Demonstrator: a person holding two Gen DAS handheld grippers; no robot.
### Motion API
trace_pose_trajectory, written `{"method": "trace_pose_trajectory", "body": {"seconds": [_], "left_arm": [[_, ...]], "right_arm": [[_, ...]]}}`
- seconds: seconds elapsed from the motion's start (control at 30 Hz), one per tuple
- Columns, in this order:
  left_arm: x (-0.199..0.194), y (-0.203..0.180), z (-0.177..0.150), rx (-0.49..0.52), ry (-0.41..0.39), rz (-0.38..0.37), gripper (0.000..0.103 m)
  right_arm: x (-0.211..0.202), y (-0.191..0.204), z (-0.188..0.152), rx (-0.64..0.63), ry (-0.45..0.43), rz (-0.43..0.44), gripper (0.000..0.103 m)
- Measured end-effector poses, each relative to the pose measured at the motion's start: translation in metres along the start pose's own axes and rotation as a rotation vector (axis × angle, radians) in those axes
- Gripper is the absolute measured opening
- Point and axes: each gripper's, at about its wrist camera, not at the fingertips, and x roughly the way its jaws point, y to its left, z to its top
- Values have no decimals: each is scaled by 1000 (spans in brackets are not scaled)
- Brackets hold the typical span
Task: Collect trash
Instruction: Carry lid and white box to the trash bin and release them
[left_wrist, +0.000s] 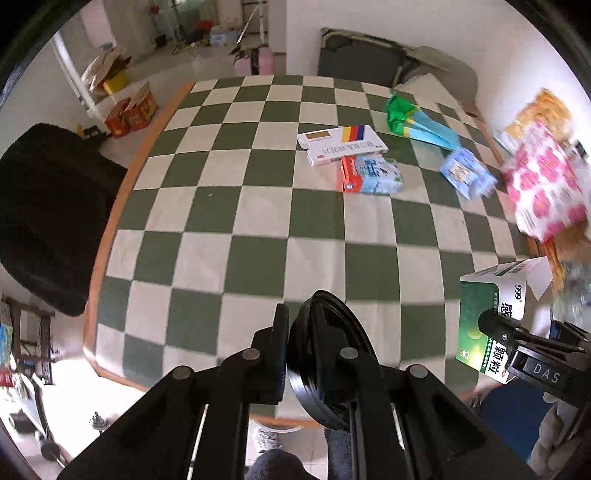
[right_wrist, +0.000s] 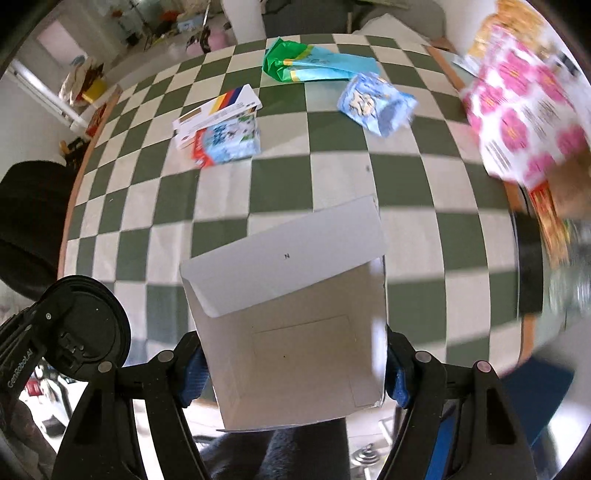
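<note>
Mid-collection: the right claw (right_wrist: 295, 354) grips an open green medicine box (right_wrist: 291, 332) over the worktop's (left_wrist: 258, 236) near edge, and the left claw (left_wrist: 286, 350) is clamped on a black cup lid (left_wrist: 321, 354). Both need dropping off next, probably at the blurred pink-flowered bag (left_wrist: 546, 184) by the right edge; more wrappers lie toward the far edge

Desk (left_wrist: 207, 258): green and white squares, orange edge.
Black chair (left_wrist: 48, 218): at 9 o'clock.
Wall (left_wrist: 369, 22): white, at 12 o'clock.
Floor (left_wrist: 207, 62): pale, sunlit.
</note>
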Motion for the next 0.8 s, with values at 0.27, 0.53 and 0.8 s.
{"method": "trace_pose_trajectory", "body": {"seconds": [0.27, 0.53, 0.8], "left_arm": [[-33, 35, -87, 70, 9, -73, 8], [11, 68, -188, 8, 192, -104, 9], [169, 88, -255, -136, 385, -83, 10]], "right_arm": [[-36, 34, -135, 123, -27, 14, 77], [13, 52, -256, 171, 117, 59, 77], [179, 16, -310, 351, 286, 158, 77]]}}
